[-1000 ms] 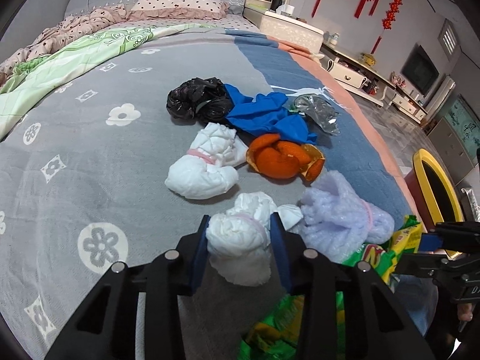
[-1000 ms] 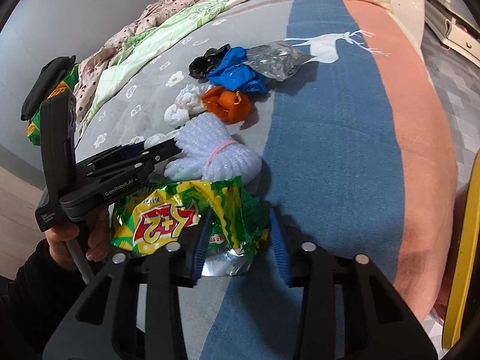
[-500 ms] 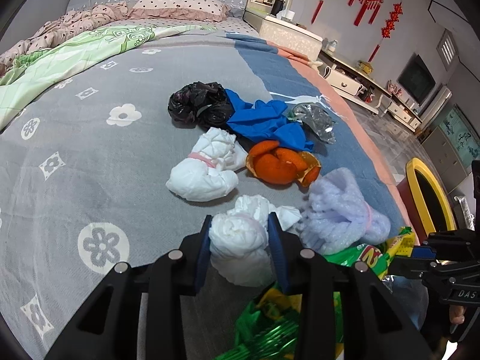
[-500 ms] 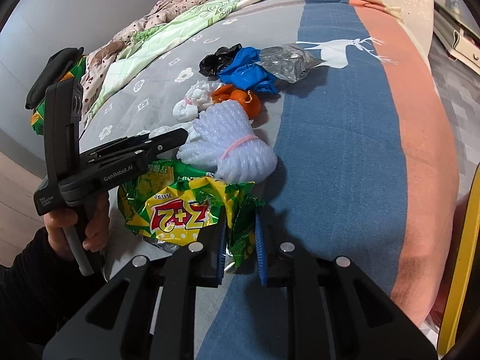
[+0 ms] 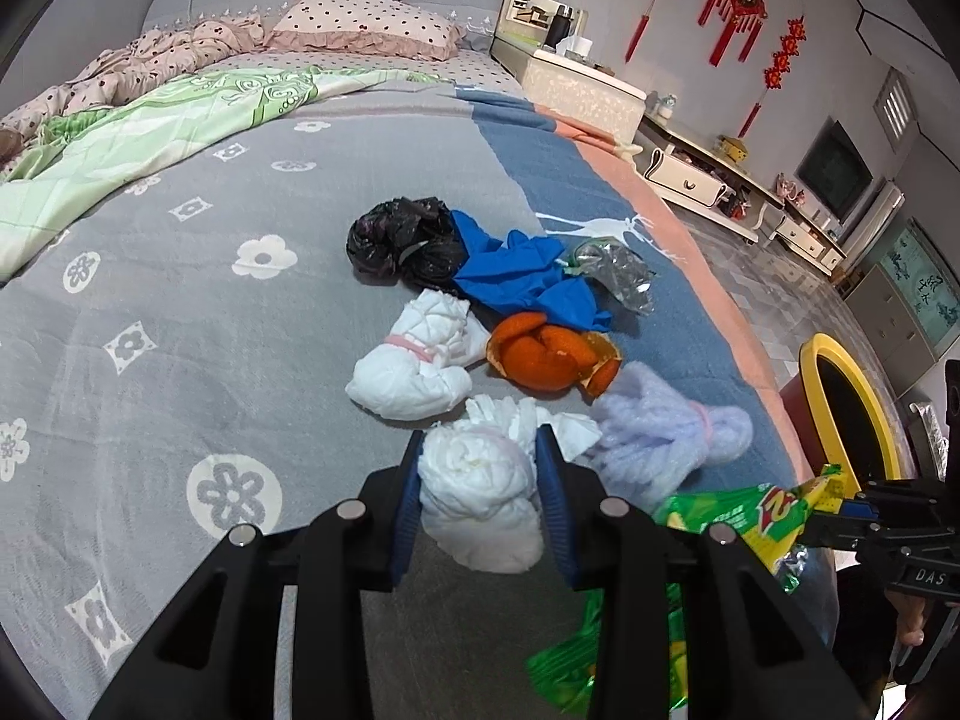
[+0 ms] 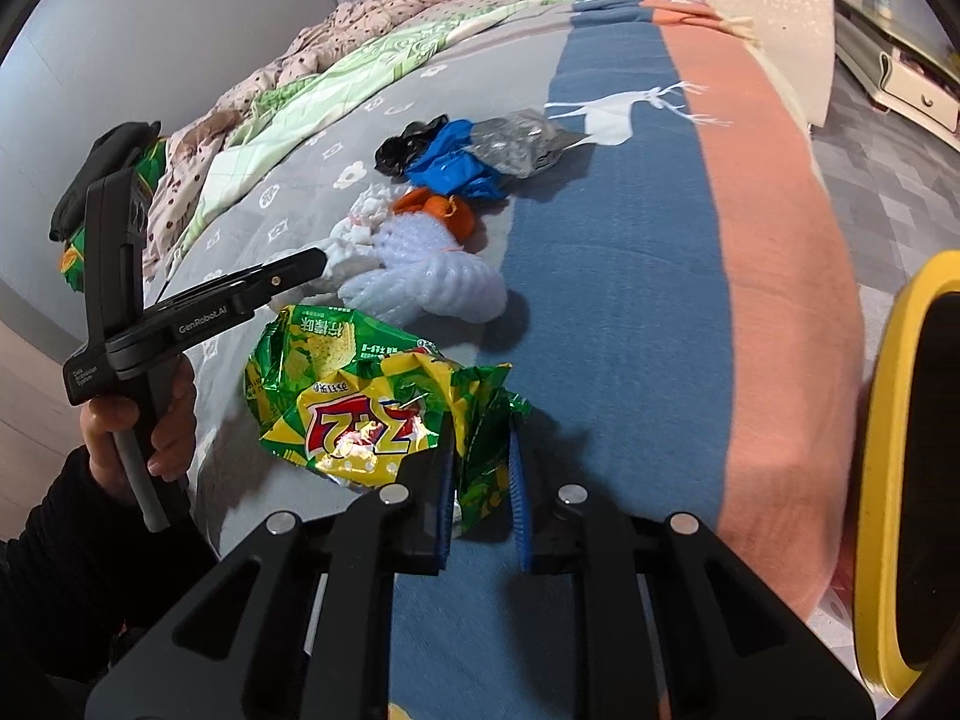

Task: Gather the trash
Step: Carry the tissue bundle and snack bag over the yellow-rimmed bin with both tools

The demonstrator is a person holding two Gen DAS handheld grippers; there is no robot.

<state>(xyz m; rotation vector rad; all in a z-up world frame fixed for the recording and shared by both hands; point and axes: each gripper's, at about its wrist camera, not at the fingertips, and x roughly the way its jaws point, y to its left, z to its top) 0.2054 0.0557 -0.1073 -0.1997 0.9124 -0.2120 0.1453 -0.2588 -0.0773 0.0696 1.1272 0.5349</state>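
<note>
Bedroom clutter sits on a grey flowered bedspread (image 5: 180,312), a row of trash running toward the foot. Nearest, a white wad (image 5: 477,495) is clamped between the left gripper (image 5: 477,501) fingers, while the right gripper (image 6: 480,480) pinches one edge of a green snack bag (image 6: 360,396). Behind lie a lavender bundle (image 5: 666,444), orange peel (image 5: 549,357) and a blue rag (image 5: 522,279). Lifting both straight up, grip firm, then swinging toward the yellow-rimmed bin (image 6: 888,480) beside the bed should avoid dragging neighbours.
</note>
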